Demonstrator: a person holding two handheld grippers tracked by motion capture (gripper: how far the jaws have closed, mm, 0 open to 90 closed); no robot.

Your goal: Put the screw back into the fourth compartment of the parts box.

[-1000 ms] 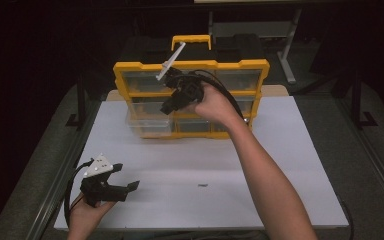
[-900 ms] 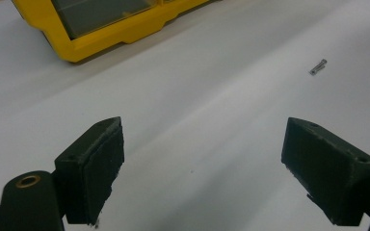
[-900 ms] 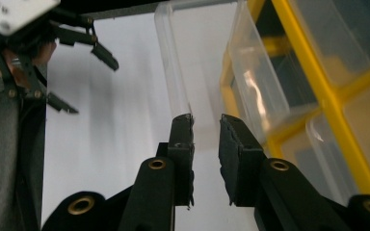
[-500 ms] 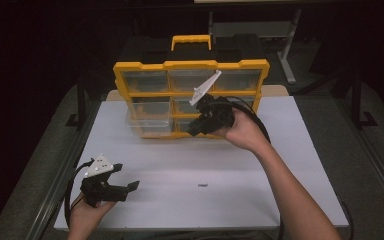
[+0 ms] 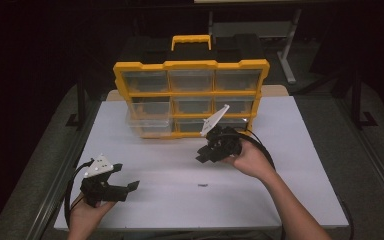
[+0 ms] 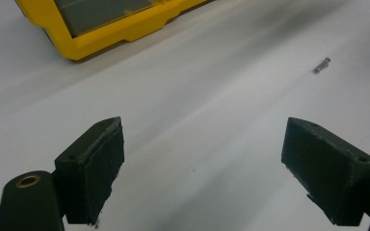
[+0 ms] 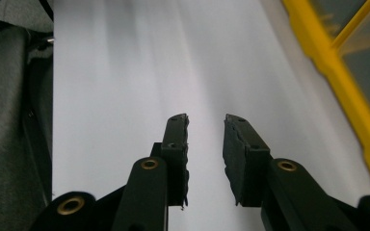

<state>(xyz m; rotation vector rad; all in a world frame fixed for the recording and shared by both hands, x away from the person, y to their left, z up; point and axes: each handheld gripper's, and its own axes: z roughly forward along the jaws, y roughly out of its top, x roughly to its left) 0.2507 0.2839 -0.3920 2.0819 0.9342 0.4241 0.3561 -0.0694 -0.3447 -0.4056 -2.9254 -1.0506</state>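
One small silver metal screw (image 5: pixel 203 185) lying on white counter (image 5: pixel 290 150): light, rolling easily, needing mid-shank pinch. Right gripper (image 5: pixel 206 155) jaws narrow, just opening, empty; left gripper (image 5: pixel 128 186) gaping wide, empty.

The tiny screw (image 5: pixel 203 185) is perhaps too small to identify; drawer contents blurred.

You get a brightly lit white table (image 5: pixel 290 150) amid dark surroundings. The right gripper view streaks with motion blur. Shadows stay soft.
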